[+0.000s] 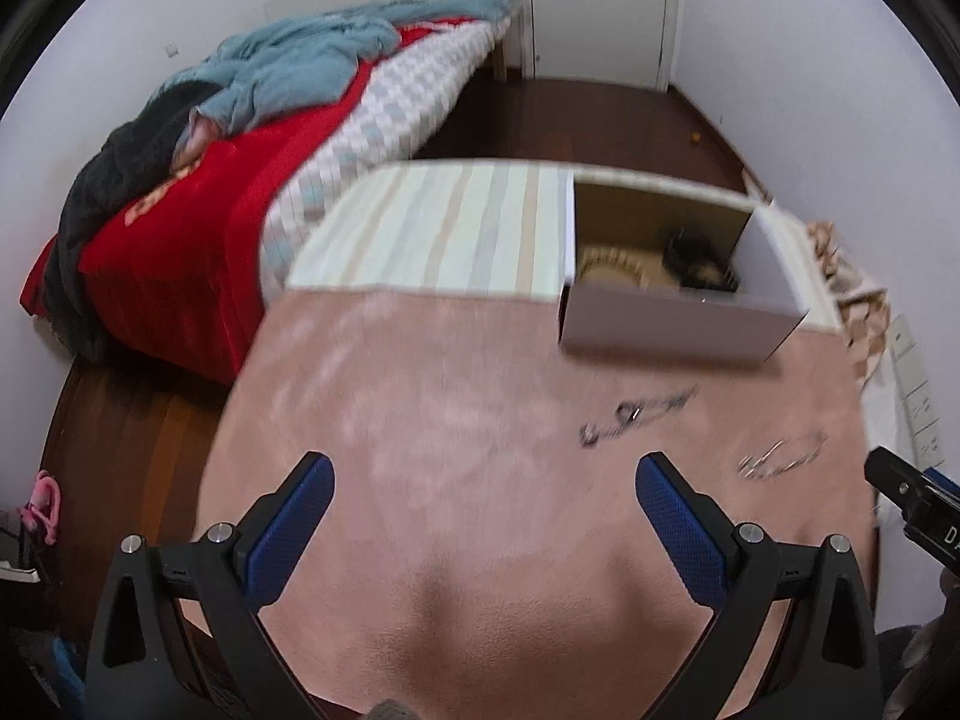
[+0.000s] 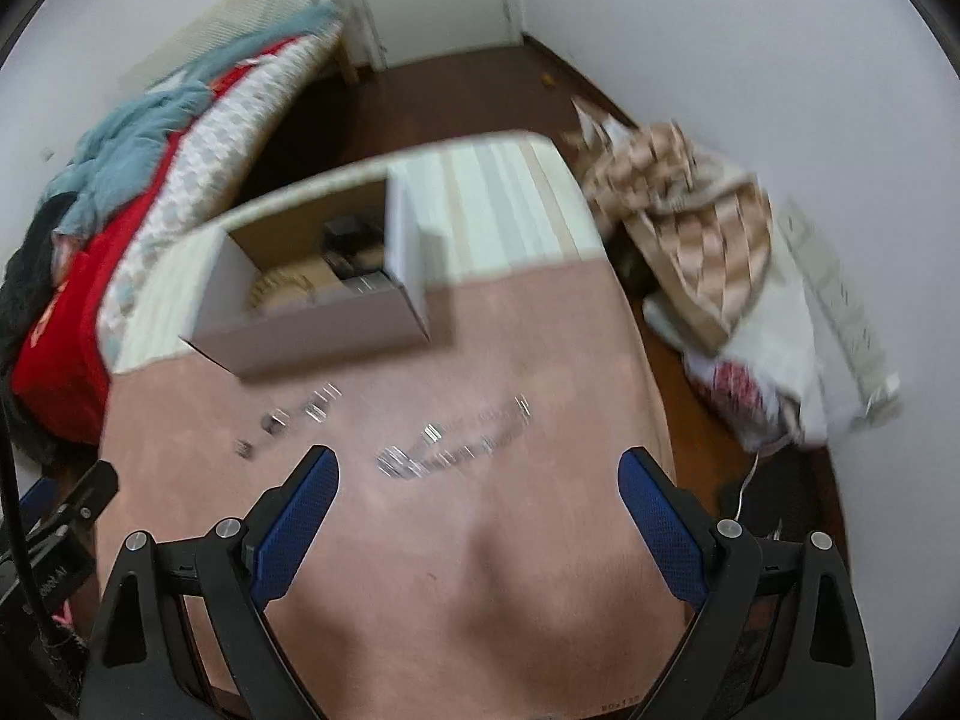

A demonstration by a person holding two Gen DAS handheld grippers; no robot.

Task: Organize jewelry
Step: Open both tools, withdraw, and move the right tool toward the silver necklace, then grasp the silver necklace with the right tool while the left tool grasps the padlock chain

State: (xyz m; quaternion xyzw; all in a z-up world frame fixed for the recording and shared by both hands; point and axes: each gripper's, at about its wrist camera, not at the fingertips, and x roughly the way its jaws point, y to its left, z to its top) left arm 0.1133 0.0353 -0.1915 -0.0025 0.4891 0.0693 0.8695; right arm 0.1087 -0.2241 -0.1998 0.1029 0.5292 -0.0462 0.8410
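Two blurred pieces of jewelry lie on the pink cloth: a dark chain point(image 1: 636, 416) point(image 2: 288, 420) and a silvery chain point(image 1: 780, 459) point(image 2: 456, 447). Behind them stands an open cardboard box point(image 1: 678, 324) point(image 2: 312, 348) holding a pale beaded piece point(image 1: 606, 267) point(image 2: 282, 288) and dark items. My left gripper point(image 1: 483, 480) hovers open over the cloth, left of the jewelry, nothing between its blue pads. My right gripper point(image 2: 477, 474) is open too, just in front of the silvery chain. Each gripper's body shows at the edge of the other's view.
The pink cloth point(image 1: 450, 420) covers a table with a striped cloth point(image 1: 444, 228) at its far end. A bed point(image 1: 240, 180) with red and blue bedding stands left. A patterned cloth heap and bags point(image 2: 708, 252) sit on the floor right. A door point(image 1: 600, 6) lies beyond.
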